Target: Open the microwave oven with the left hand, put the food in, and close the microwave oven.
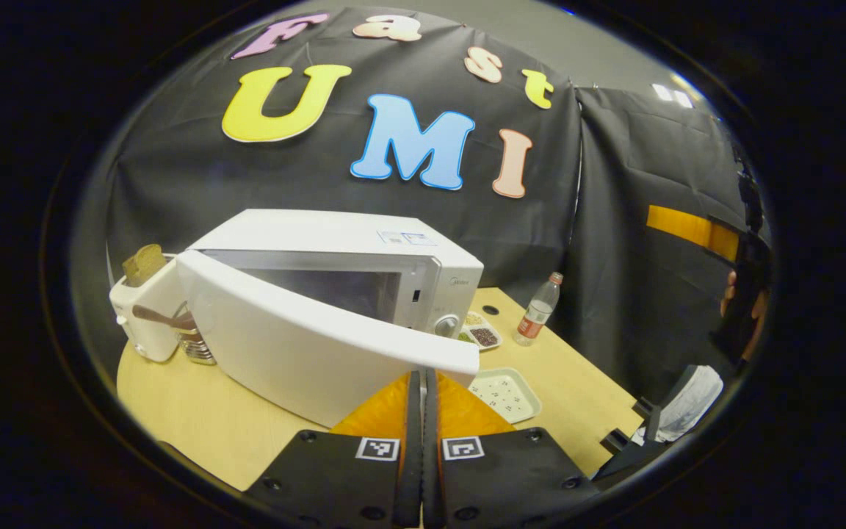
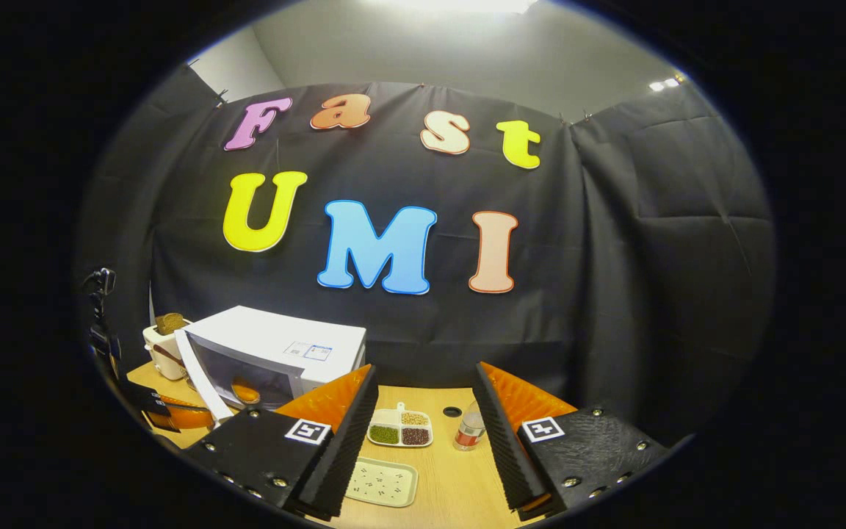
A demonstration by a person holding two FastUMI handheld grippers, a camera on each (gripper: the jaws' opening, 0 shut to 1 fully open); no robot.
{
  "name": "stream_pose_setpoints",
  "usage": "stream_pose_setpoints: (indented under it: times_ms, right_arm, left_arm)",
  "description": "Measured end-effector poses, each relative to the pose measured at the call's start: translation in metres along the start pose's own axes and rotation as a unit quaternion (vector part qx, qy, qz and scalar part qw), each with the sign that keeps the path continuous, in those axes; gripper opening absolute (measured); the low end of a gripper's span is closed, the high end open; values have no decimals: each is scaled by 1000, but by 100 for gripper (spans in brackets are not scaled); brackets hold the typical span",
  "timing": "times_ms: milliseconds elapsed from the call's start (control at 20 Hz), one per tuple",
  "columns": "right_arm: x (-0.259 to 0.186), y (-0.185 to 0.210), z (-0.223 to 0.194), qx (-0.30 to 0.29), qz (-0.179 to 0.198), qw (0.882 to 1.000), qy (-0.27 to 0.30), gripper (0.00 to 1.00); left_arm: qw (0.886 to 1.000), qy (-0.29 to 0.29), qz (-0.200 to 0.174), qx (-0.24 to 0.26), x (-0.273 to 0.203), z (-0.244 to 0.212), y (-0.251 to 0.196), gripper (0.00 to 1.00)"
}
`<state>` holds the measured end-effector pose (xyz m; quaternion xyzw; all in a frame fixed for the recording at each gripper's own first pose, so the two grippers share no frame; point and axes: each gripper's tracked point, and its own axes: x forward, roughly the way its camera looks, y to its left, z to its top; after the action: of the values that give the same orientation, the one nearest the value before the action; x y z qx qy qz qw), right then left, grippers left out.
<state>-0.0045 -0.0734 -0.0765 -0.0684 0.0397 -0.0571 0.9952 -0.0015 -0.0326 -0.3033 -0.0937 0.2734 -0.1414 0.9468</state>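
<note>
The left gripper [image 1: 420, 411] is clenched on nothing, its fingertips at the edge of the half-open microwave door [image 1: 320, 345], which hides much of the microwave [image 1: 364, 242] cavity. The right gripper [image 2: 423, 426] is released; ahead between its fingers, a divided dish [image 2: 401, 428] holds grains beside a bottle [image 2: 469, 430].

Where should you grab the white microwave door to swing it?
Take the microwave door at its free edge, the end farthest from the hinge, on the right in the left gripper view. The door stands ajar, so that edge sticks out with space behind it. Come from the front and probably close the jaws across the door's thickness there.
</note>
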Motion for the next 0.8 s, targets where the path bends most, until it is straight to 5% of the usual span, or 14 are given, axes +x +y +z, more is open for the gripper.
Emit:
stream_pose_setpoints:
  times_ms: [800]
  right_arm:
    - [11, -20, -4, 1, -27, 1000, 5, 80]
  left_arm:
    - [1000, 10, 1, 12, 50, 22, 9, 7]
